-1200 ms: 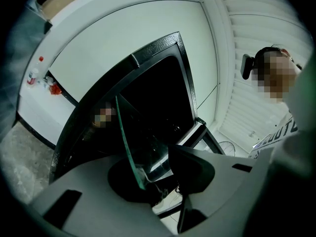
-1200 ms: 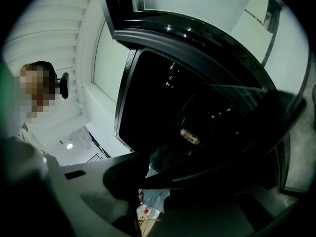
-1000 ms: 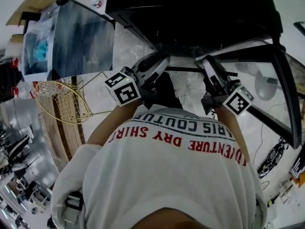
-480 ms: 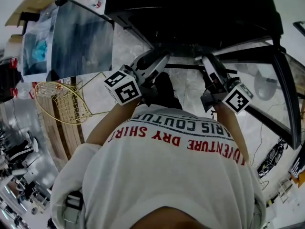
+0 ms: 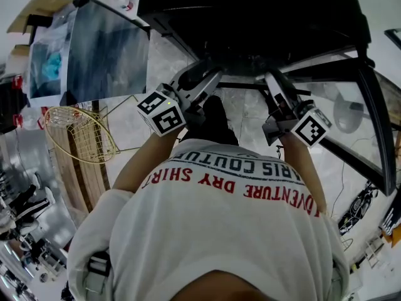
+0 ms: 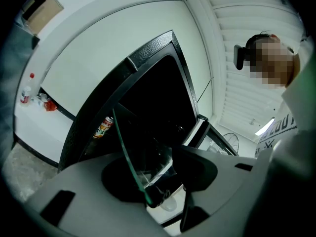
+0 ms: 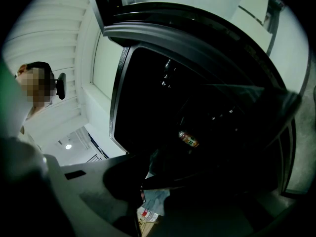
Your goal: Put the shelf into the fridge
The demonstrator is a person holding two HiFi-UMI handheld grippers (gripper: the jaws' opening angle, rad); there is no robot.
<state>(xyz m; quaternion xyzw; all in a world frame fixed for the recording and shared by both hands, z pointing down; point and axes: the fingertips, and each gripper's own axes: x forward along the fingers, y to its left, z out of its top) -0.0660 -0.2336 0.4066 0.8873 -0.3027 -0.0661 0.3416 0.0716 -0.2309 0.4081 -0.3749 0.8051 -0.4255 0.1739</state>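
The glass shelf [image 6: 129,152] shows its greenish edge in the left gripper view, reaching into the black fridge [image 5: 250,17]. My left gripper [image 6: 165,181] has just been opening: the shelf edge is still between its jaws, with a gap to the right-hand jaw. In the head view the left gripper [image 5: 210,74] and right gripper [image 5: 270,80] both point level at the fridge mouth, with the shelf's dark front bar [image 5: 241,88] between them. My right gripper [image 7: 148,181] is shut on the shelf's dark edge [image 7: 197,179].
A drink can [image 7: 188,138] stands inside the fridge. The open fridge door [image 5: 369,105] hangs at the right. A yellow wire basket [image 5: 81,133] lies at the left on wooden boards, below a grey panel [image 5: 106,49]. My own white shirt fills the lower head view.
The left gripper's jaws stand a little wider apart and its marker cube has tipped slightly. Both hands and the shelf have stayed where they were.
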